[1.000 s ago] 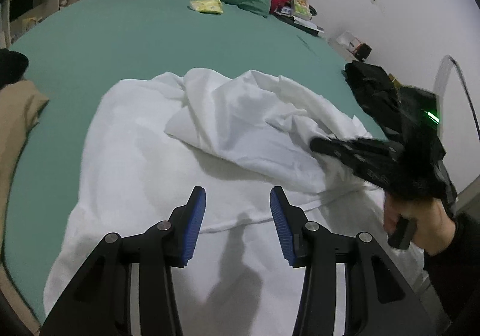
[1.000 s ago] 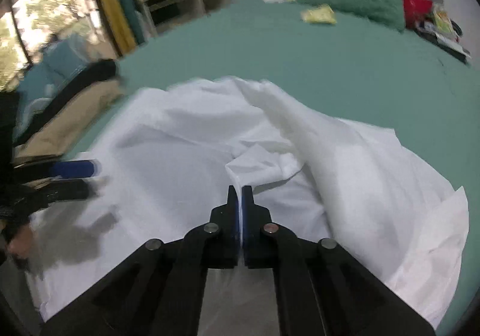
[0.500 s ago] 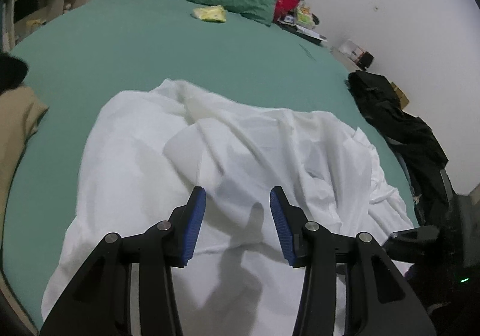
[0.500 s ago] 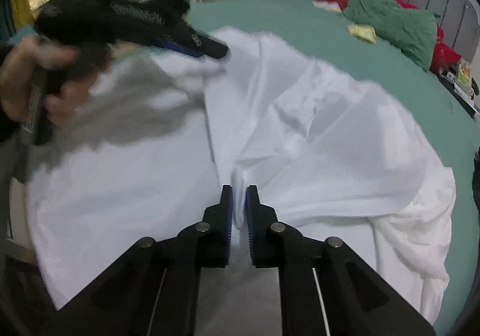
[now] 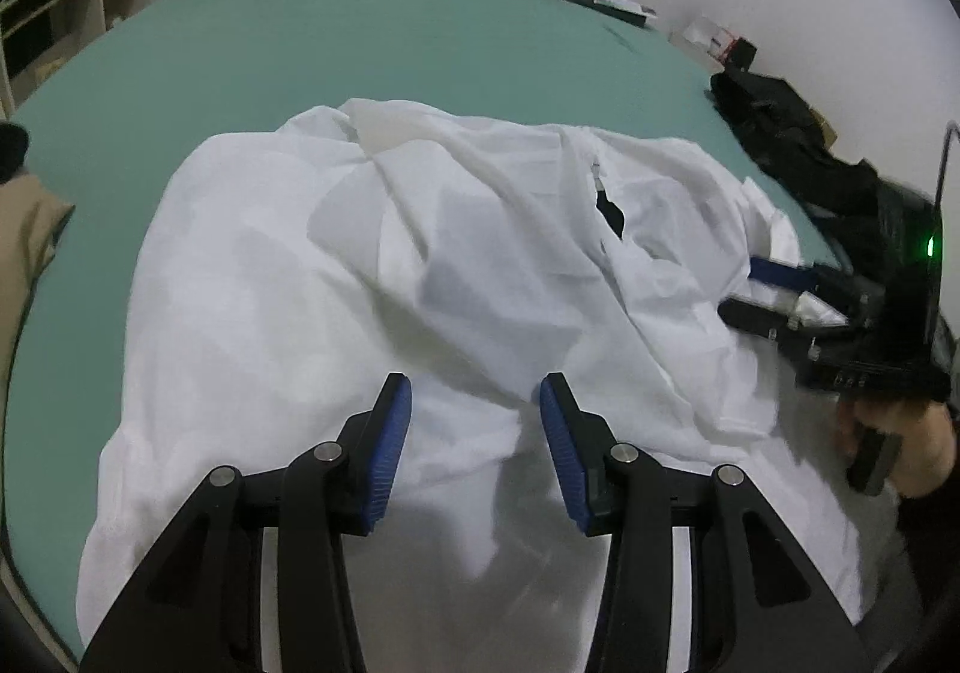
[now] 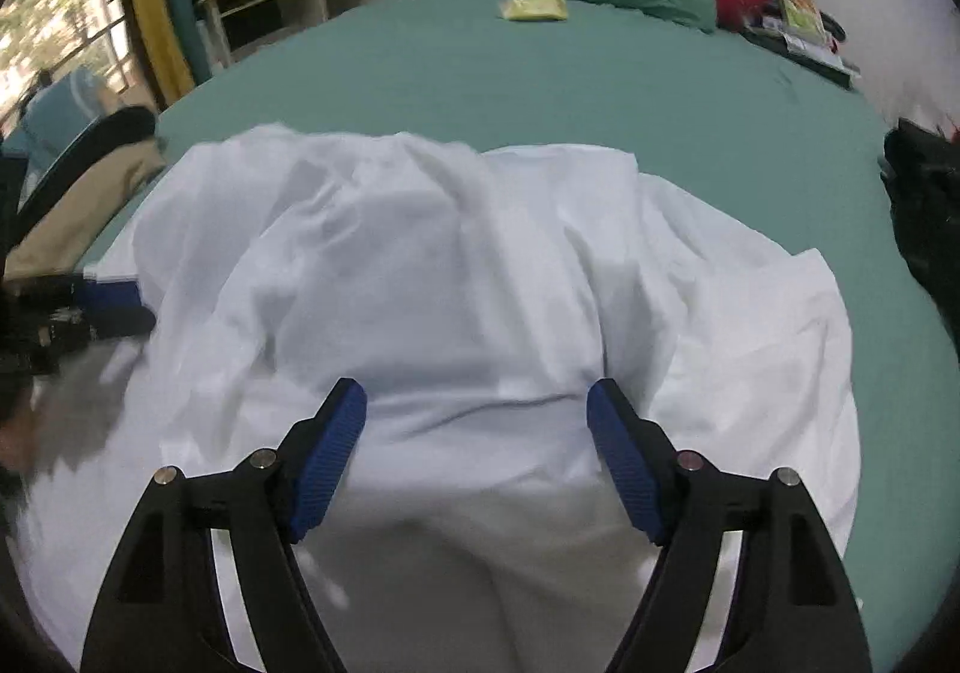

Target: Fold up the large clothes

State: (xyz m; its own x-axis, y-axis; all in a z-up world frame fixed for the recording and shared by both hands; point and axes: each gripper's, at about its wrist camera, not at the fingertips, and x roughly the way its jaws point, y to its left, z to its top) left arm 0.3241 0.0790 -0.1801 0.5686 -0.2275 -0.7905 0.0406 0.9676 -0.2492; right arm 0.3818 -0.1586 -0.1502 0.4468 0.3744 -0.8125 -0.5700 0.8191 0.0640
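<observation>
No text, label, brand, number or sign can be read in either view. A box point(image 5: 714, 39) by the wall beyond the bed's far corner carries dark print, and the packets and papers point(image 6: 801, 12) beside the pillows show coloured printing, but all of it is too small and blurred to make out. A small green light point(image 5: 930, 247) glows on the right gripper point(image 5: 735, 289) at the right edge of the left wrist view; it is a plain dot, not a character.

thin white cloth garment point(image 5: 372, 277) creased, matt green bedsheet point(image 5: 360, 42) smooth, ribbed blue pads point(image 6: 327, 460)
</observation>
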